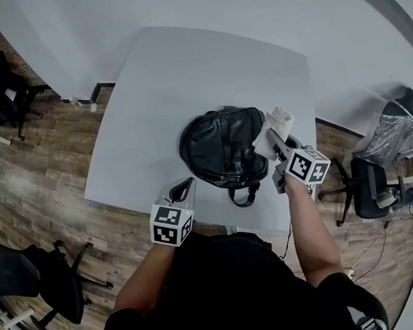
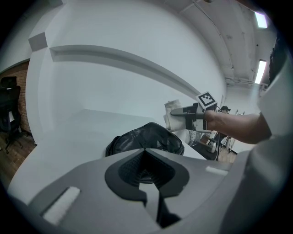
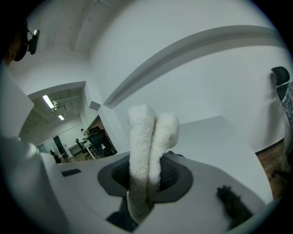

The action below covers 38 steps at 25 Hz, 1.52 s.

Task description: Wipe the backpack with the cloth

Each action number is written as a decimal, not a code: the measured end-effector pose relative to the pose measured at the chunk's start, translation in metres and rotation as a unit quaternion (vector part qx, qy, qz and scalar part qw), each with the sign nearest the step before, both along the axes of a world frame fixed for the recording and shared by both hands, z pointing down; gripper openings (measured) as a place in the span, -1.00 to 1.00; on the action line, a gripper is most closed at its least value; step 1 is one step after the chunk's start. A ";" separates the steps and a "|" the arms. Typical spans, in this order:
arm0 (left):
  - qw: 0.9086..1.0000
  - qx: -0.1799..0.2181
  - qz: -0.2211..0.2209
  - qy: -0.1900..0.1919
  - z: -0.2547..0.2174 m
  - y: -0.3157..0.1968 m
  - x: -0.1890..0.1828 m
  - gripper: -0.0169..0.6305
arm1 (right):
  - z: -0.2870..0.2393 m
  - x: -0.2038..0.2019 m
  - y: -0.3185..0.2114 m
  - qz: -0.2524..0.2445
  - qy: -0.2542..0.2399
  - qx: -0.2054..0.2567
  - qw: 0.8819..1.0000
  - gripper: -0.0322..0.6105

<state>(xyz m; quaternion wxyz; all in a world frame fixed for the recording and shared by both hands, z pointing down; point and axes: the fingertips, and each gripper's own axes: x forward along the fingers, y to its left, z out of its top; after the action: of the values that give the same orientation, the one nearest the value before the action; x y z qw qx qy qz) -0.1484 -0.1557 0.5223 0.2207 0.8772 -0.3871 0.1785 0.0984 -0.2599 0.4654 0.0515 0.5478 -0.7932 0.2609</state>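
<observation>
Hovering at the backpack's [image 1: 219, 146] right side, the right gripper [image 1: 270, 136] is clamped on the folded cloth [image 1: 279, 119]. The backpack lies mid-table [image 1: 185, 63]. The left gripper [image 1: 183, 189] is near the front edge, jaws together, empty. The risk: nothing braces the bag, so a firm wipe could slide it.

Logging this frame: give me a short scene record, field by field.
surface: white table
backpack: black backpack lying on the table, its handle loop toward the person
cloth: white cloth, folded, at the backpack's right edge; cannot tell if it touches
right gripper: right gripper clamped on the cloth
left gripper: left gripper has its jaws together with nothing held, over the table's near edge, apart from the backpack
wiping: none evident
</observation>
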 end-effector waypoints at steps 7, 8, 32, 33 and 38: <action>1.000 0.001 -0.002 -0.009 0.001 0.010 -0.007 -0.93 | 0.026 -0.080 0.017 -0.075 -0.023 -0.026 0.997 -0.61; 1.000 0.000 -0.004 -0.009 0.001 0.011 -0.008 -0.93 | 0.035 -0.095 0.021 -0.090 -0.028 -0.037 0.995 -0.61; 0.997 -0.012 -0.078 -0.002 0.006 0.036 -0.073 -0.93 | 0.105 -0.262 0.055 -0.230 -0.058 -0.111 0.965 -0.61; 0.997 -0.012 -0.078 -0.002 0.006 0.036 -0.074 -0.93 | 0.108 -0.261 0.056 -0.230 -0.056 -0.114 0.965 -0.61; 0.998 -0.015 -0.068 -0.002 0.009 0.035 -0.071 -0.93 | 0.115 -0.251 0.067 -0.236 -0.037 -0.122 0.963 -0.61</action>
<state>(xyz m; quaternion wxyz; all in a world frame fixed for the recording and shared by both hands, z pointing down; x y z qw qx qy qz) -0.2196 -0.1208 0.5312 0.2447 0.8448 -0.4440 0.1710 -0.1528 -0.1934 0.5803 0.1484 0.3244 -0.8634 0.3567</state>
